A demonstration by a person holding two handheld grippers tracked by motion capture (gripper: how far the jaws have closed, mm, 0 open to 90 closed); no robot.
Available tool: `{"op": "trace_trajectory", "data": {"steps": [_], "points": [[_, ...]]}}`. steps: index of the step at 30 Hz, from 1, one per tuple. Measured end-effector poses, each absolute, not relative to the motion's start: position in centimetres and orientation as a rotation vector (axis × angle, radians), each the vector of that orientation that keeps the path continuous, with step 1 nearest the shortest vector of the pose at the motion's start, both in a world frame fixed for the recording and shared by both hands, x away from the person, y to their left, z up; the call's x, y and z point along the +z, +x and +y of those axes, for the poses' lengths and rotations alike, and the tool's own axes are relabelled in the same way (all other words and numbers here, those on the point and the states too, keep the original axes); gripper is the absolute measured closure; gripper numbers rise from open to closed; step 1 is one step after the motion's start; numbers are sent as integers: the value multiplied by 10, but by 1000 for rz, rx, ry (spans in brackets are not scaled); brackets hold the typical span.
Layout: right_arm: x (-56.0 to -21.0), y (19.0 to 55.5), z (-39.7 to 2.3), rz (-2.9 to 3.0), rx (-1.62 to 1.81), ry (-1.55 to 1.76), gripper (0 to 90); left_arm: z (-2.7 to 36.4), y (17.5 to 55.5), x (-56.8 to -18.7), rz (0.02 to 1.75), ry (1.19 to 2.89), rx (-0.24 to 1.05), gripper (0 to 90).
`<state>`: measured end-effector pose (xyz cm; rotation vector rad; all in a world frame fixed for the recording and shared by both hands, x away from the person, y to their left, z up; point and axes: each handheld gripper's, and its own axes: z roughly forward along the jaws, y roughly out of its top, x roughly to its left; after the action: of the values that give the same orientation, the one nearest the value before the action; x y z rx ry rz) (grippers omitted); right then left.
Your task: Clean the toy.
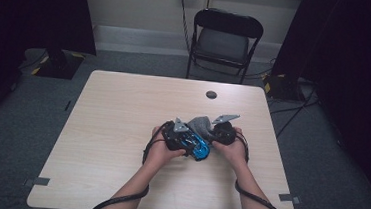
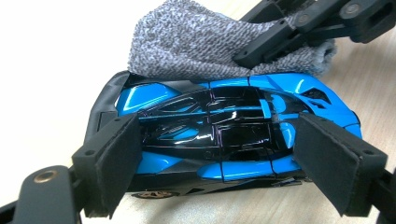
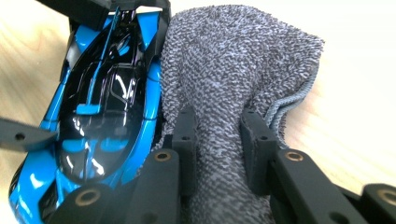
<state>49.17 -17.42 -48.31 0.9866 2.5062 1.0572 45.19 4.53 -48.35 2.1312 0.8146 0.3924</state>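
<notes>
The left hand-held gripper (image 2: pixel 233 168) is clamped on a blue and black toy car (image 2: pixel 224 135), its padded jaws pressed against the nose and tail so that the car is held steady from end to end. The right hand-held gripper (image 3: pixel 217 154) is clenched on a bunched grey cloth (image 3: pixel 233 70), whose fabric is pinched tightly between the two jaws. The cloth is laid against one long side of the car and touches its bodywork there, while the roof and the opposite side are left uncovered and are seen to be glossy. In the high view, both grippers, the left (image 1: pixel 183 134) and the right (image 1: pixel 216 129), are brought close together over the middle of the tabletop (image 1: pixel 121 129), slightly toward the person's side, with the car (image 1: pixel 197 148) between them. The work is judged to be a wiping of the car, and it is judged to be under way: grip and contact are established, but how much of the surface has been cleaned cannot be told. The uncovered roof, the far side and the ends under the pads are judged to remain.
</notes>
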Motion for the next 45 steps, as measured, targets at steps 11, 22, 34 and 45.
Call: {"op": "trace_trajectory", "data": {"steps": [11, 22, 34, 45], "points": [[-483, 480, -186, 2508, 1064, 990, 704, 45, 452, -483, 811, 2137, 392, 154], [-482, 474, -192, 2521, 1047, 973, 705, 45, 452, -483, 814, 2140, 390, 154], [-484, 462, -204, 2505, 1074, 992, 704, 45, 452, -483, 813, 2136, 392, 154], [-483, 452, -212, 2507, 1068, 989, 704, 45, 452, -483, 814, 2140, 393, 154]]}}
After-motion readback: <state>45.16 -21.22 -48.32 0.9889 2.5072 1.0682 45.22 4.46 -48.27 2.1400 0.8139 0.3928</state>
